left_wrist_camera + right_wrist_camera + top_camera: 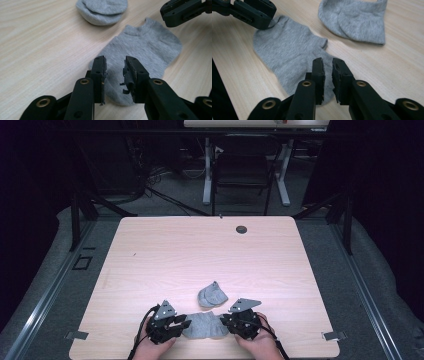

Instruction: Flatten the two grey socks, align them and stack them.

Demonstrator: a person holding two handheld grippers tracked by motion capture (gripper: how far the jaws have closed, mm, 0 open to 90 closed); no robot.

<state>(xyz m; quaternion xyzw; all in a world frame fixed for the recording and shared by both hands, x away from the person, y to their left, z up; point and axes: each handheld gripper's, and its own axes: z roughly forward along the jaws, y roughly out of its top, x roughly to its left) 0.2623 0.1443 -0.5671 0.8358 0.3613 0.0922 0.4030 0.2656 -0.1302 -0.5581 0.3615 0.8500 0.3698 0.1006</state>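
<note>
While both hands rest low at the counter (150, 250) edge, left gripper (115, 65) and right gripper (328, 65) angled inward, jaws parted, over flat grey sock (202, 326), nothing gripped, second sock (212, 295) beyond.

The folded sock (102, 11) is cut off by the left gripper view's top edge.

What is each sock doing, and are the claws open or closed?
Flat sock: lying spread flat on the table, a claw at each end, not pinched.
Other sock: bunched up, lying apart, untouched.
Left claw: open over the flat sock.
Right claw: open a little over the flat sock.
</note>
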